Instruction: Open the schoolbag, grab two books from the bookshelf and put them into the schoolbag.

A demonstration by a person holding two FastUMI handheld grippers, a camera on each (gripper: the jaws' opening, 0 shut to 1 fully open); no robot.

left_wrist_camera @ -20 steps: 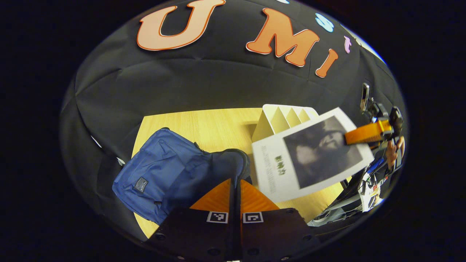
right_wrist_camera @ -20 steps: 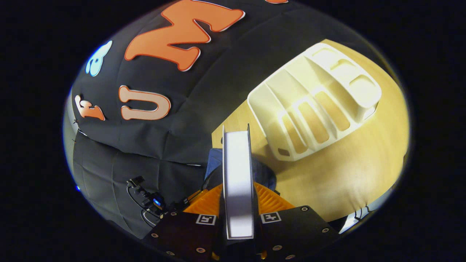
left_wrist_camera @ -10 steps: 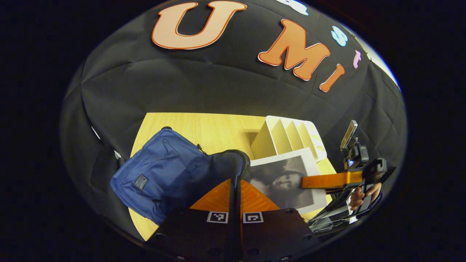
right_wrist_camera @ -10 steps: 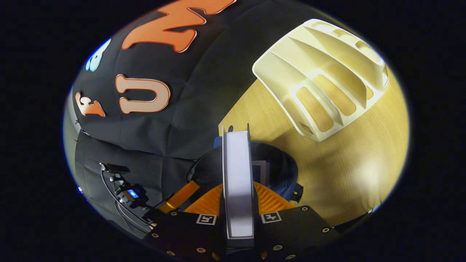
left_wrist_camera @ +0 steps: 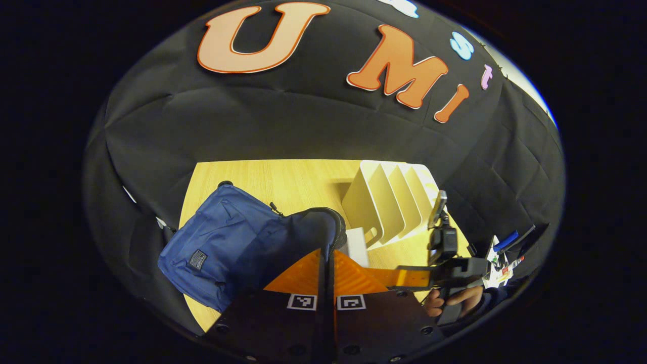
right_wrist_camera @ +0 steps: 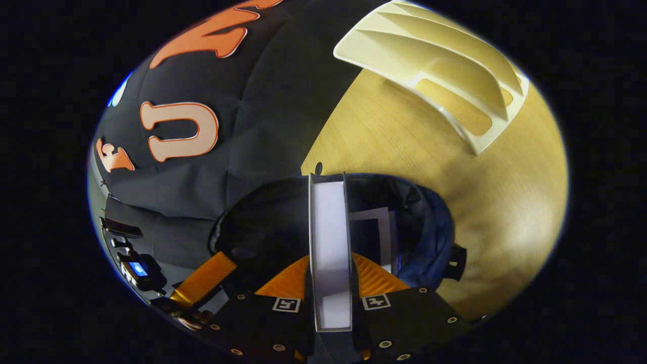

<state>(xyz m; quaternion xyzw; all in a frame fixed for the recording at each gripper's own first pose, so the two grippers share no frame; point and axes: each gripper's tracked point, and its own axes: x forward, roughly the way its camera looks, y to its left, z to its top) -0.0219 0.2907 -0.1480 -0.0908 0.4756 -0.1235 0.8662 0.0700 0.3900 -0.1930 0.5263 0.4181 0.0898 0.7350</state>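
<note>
Blue schoolbag (left_wrist_camera: pixel 227 253) lying on the wooden desk (left_wrist_camera: pixel 283 177), mouth turned toward the cameras and held agape. Left gripper (left_wrist_camera: pixel 327 263) at the rim of that mouth, its 2 fingers (left_wrist_camera: pixel 303 275) pressed together with a fold of the bag's edge seemingly nipped between them, though the fabric inside the pinch cannot be made out for certain. Right gripper (right_wrist_camera: pixel 331 275) clamped on a white book (right_wrist_camera: pixel 329 237), 1 finger on each cover, page edges facing the camera, the book's far end reaching down into the dark opening of the schoolbag (right_wrist_camera: pixel 429 242). Inside the bag, just right of the held book, another book (right_wrist_camera: pixel 376 235) already lodged, pale border and dark cover showing. In the left gripper view, a sliver of the white book (left_wrist_camera: pixel 355 245) visible at the bag's mouth, with the right gripper (left_wrist_camera: pixel 404 277) reaching in from the right and a hand (left_wrist_camera: pixel 450 301) wrapped around its handle. Cream bookshelf (left_wrist_camera: pixel 389 202) standing on the desk just beyond the bag, dividers upright; same bookshelf (right_wrist_camera: pixel 445 71) seen at the top of the right gripper view, well apart from the bag.
</note>
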